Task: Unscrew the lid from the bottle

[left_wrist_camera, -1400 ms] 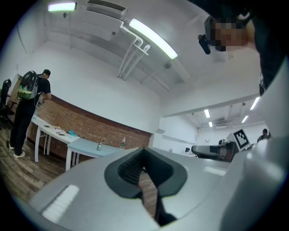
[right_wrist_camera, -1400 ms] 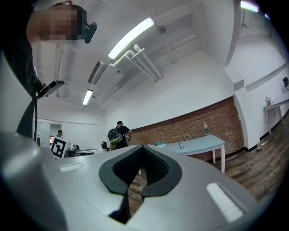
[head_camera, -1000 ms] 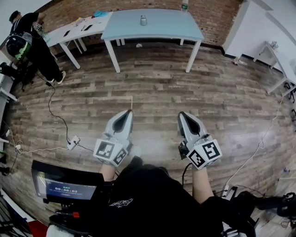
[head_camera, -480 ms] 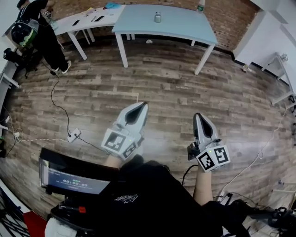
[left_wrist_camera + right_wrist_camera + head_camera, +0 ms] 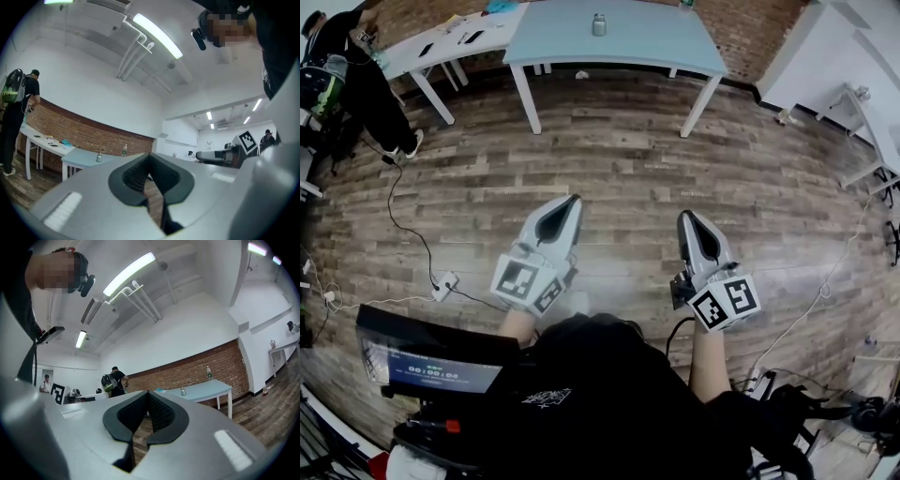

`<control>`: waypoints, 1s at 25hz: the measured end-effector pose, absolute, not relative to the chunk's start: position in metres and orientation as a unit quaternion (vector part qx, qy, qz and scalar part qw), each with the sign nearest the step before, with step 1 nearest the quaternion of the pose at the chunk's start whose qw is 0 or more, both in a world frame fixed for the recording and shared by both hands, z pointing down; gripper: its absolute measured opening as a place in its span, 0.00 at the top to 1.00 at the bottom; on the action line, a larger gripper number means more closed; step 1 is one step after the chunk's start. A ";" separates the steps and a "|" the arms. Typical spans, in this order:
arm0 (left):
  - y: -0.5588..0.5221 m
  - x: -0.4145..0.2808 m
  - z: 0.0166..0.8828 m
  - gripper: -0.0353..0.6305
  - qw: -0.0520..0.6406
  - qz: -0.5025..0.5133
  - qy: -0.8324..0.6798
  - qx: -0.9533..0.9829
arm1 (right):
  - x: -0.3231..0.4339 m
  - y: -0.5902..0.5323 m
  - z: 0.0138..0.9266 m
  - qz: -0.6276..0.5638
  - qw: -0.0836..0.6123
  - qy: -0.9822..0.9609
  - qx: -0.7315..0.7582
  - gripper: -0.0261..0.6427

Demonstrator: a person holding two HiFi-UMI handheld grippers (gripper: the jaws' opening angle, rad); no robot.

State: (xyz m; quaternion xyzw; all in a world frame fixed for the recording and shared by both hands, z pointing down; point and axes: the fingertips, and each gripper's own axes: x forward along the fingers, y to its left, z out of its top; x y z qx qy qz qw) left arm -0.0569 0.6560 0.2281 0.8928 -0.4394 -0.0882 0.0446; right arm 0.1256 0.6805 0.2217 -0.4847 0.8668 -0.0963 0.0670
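A small grey bottle [image 5: 599, 24] stands on the light-blue table [image 5: 647, 52] across the room; it also shows as the small grey bottle [image 5: 99, 157] [image 5: 183, 391] in both gripper views. A clear bottle with a green label [image 5: 124, 150] [image 5: 209, 373] stands at the table's far edge by the brick wall. My left gripper [image 5: 574, 199] [image 5: 150, 155] and right gripper [image 5: 685, 216] [image 5: 148, 393] are held side by side over the wood floor in front of my body, far from the table. Both are shut, with nothing between the jaws.
A white table [image 5: 441, 52] with small items adjoins the blue one on the left, and a person with a backpack [image 5: 342, 70] stands beside it. Cables and a power strip [image 5: 441, 286] lie on the floor at the left. A screen [image 5: 427, 361] sits at my lower left. White furniture [image 5: 862, 122] lines the right.
The head view has swung about and the blue table now sits a little higher in the picture. Both grippers stay shut and have shifted slightly to the right and upward in the frame.
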 end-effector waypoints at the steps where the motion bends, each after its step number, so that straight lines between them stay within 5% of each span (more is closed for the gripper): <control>1: 0.651 -0.061 0.228 0.95 0.046 -0.089 -0.438 0.893 | 0.122 0.676 0.220 -0.095 0.066 0.866 -0.486 0.96; 12: 0.613 -0.099 0.235 0.95 0.047 -0.085 -0.432 0.896 | 0.051 0.646 0.209 -0.066 0.073 0.887 -0.451 0.96; 25: 0.591 -0.108 0.242 0.95 0.050 -0.090 -0.421 0.901 | 0.054 0.624 0.216 -0.066 0.074 0.872 -0.480 0.96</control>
